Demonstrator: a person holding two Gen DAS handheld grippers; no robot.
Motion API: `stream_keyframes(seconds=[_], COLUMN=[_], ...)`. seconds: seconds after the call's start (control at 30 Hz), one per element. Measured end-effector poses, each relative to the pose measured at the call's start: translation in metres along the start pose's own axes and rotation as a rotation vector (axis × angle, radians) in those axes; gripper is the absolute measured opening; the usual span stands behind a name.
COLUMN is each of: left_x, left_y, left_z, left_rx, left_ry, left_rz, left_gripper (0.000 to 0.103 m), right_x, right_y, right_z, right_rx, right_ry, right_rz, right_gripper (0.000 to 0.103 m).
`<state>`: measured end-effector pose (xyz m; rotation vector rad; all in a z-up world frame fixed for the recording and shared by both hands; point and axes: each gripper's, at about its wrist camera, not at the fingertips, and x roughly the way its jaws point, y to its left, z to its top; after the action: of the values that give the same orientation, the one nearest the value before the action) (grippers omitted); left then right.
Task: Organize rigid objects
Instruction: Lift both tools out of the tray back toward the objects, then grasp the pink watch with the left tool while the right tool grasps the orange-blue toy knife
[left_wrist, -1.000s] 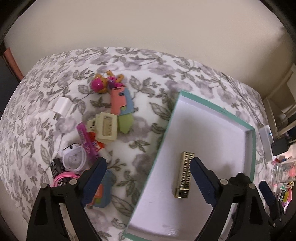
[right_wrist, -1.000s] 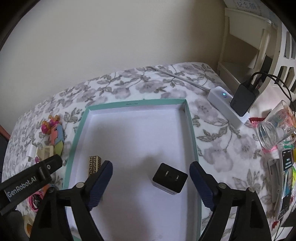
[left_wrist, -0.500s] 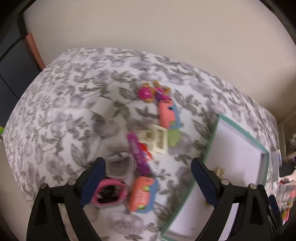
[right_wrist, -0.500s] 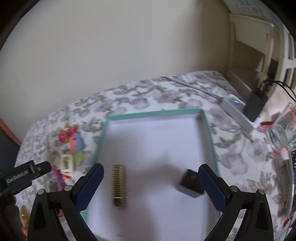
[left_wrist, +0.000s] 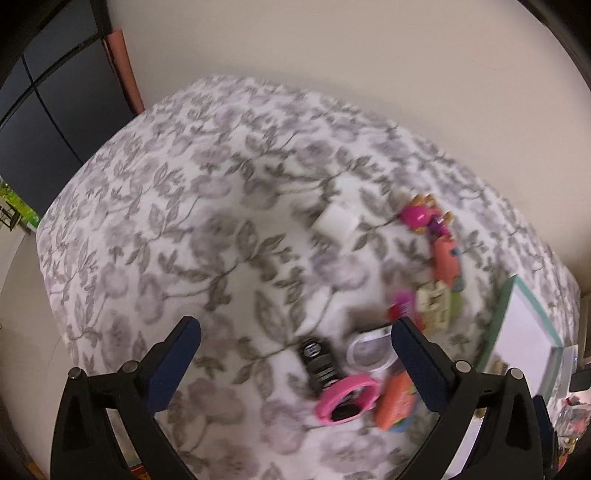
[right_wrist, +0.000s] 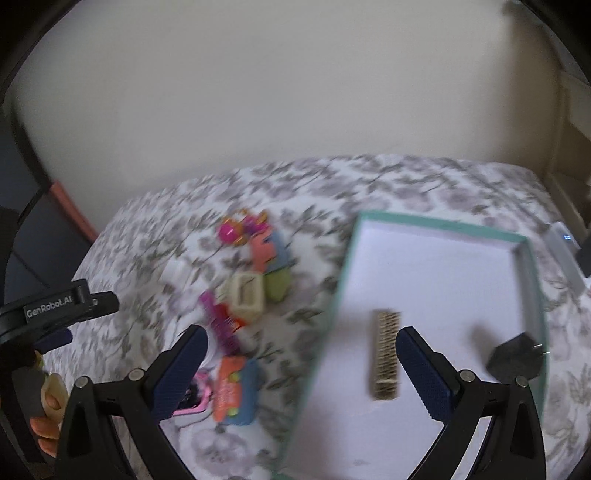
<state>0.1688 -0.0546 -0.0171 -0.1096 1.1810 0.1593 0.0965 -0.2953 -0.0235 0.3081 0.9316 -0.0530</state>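
Note:
A teal-rimmed white box lid (right_wrist: 532, 273) lies on the flowered cloth and holds a gold patterned block (right_wrist: 386, 354) and a black plug adapter (right_wrist: 515, 356). Left of it lies a pile of small objects: a pink toy (right_wrist: 231, 230), a cream frame (right_wrist: 247, 295), an orange-blue toy (right_wrist: 232, 391). In the left wrist view the pile includes a pink ring (left_wrist: 347, 400), a black piece (left_wrist: 319, 363) and a white charger (left_wrist: 338, 221). My left gripper (left_wrist: 295, 363) is open and empty above the cloth. My right gripper (right_wrist: 301, 369) is open and empty over the lid's left edge.
The table's left edge (left_wrist: 48, 229) drops off beside a dark cabinet (left_wrist: 37, 122). A white power strip (right_wrist: 563, 251) lies beyond the lid at the right. A wall runs behind the table.
Both grippers have swung left. The left view has moved off the lid to the bare cloth and pile. The right view now takes in the pile as well as the lid.

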Motion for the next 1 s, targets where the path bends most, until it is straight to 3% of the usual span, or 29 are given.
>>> stream_keyframes(seconds=[0.37, 0.8, 0.9, 1.0], left_x=[0.04, 0.05, 0.053, 0.058], left_y=[0.017, -0.021, -0.023, -0.025], left_z=[-0.022, -0.036, -0.039, -0.042], left_rx=[-0.027, 0.137, 0.156, 0.162], left_ry=[0.185, 0.224, 0.234, 0.255], left_rz=[-0.084, -0.086, -0.068, -0.061], left_gripper=[0.102, 0.102, 0.098, 0.087], right_x=[0.044, 0.071, 0.076, 0.08], right_y=[0.041, 0.05, 0.052, 0.055], right_z=[-0.026, -0.044, -0.048, -0.051], right_rx=[-0.075, -0.098, -0.108, -0.123], right_ry=[0.166, 0.268, 0.286, 0.297], right_rz=[0.066, 0.086, 0.084, 0.08], right_gripper=[0.09, 0.076, 0.075, 0.074])
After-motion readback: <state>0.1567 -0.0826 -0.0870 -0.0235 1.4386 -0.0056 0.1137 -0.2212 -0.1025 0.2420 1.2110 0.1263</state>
